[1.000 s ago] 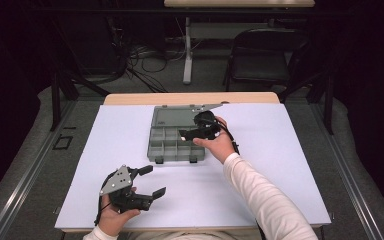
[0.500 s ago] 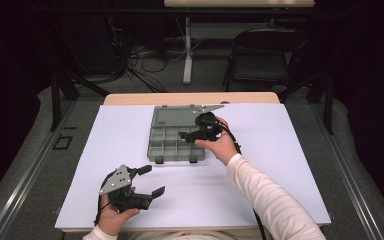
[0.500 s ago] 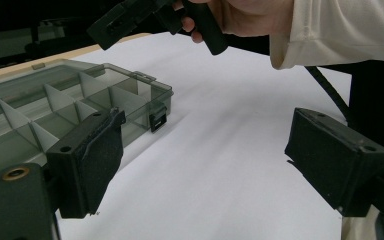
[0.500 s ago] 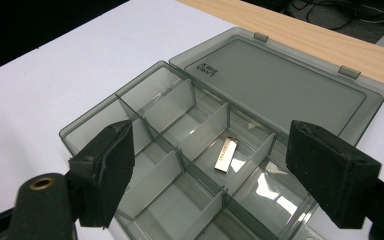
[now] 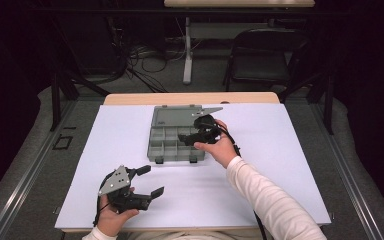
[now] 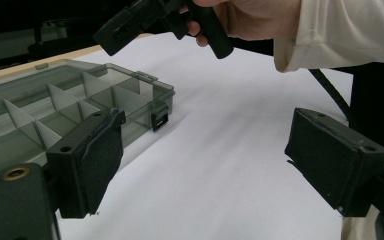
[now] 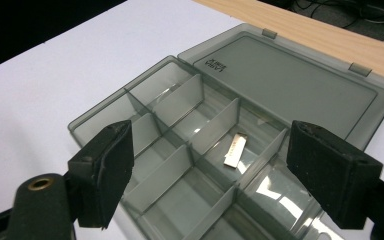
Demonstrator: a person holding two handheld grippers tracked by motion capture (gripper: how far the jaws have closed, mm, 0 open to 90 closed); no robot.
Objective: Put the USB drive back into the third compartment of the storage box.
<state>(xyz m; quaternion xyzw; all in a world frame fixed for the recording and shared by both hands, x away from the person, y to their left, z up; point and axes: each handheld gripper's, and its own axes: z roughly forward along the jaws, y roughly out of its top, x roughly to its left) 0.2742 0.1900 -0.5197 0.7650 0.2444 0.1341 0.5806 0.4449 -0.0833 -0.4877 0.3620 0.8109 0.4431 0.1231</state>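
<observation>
Counting: one organizer box (image 7: 190,145) | one metal strip (image 7: 234,150) | two grippers, jaws apart

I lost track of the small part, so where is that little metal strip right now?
In the right gripper view, the metal strip lies flat in a compartment of the open organizer box, right of the box's centre, below the open right gripper.

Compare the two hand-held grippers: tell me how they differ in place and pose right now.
The right hand-held gripper hangs over the open compartment box, jaws apart above a small flat piece in one compartment. The left hand-held gripper sits near the table's front edge, away from the box, over bare white surface. Both are open and hold nothing.
</observation>
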